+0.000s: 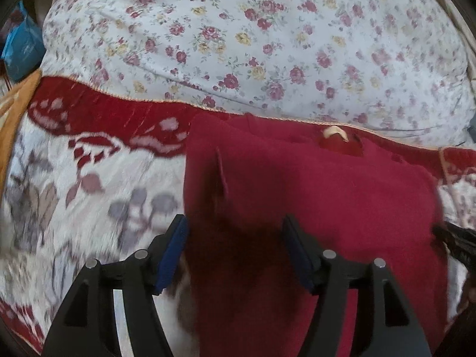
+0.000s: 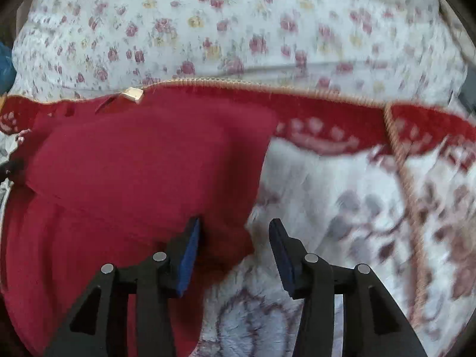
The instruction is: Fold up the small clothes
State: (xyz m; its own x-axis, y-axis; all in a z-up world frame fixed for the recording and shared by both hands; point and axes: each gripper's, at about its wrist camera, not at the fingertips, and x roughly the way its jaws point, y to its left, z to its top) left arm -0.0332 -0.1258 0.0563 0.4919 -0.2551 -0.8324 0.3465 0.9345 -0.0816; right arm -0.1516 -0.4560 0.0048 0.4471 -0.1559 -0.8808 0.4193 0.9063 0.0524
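A dark red fleece garment [image 1: 312, 190] lies partly folded on a patterned blanket, with a cream neck label [image 1: 334, 132] at its far edge. My left gripper [image 1: 235, 232] is open, its blue-padded fingers [image 1: 174, 250] straddling the garment's left edge just above the cloth. In the right wrist view the same garment [image 2: 134, 160] fills the left half, label [image 2: 134, 93] at the top. My right gripper [image 2: 235, 235] is open over the garment's right lower corner, holding nothing. The right gripper's black tip [image 1: 455, 241] shows at the left view's right edge.
The white blanket with red border and grey-brown flower pattern [image 1: 89, 196] covers the bed [image 2: 342, 208]. A floral quilt [image 1: 267, 38] is bunched behind it [image 2: 238, 29]. A blue bag [image 1: 22, 47] sits at far left, an orange cloth [image 1: 17, 110] beside it.
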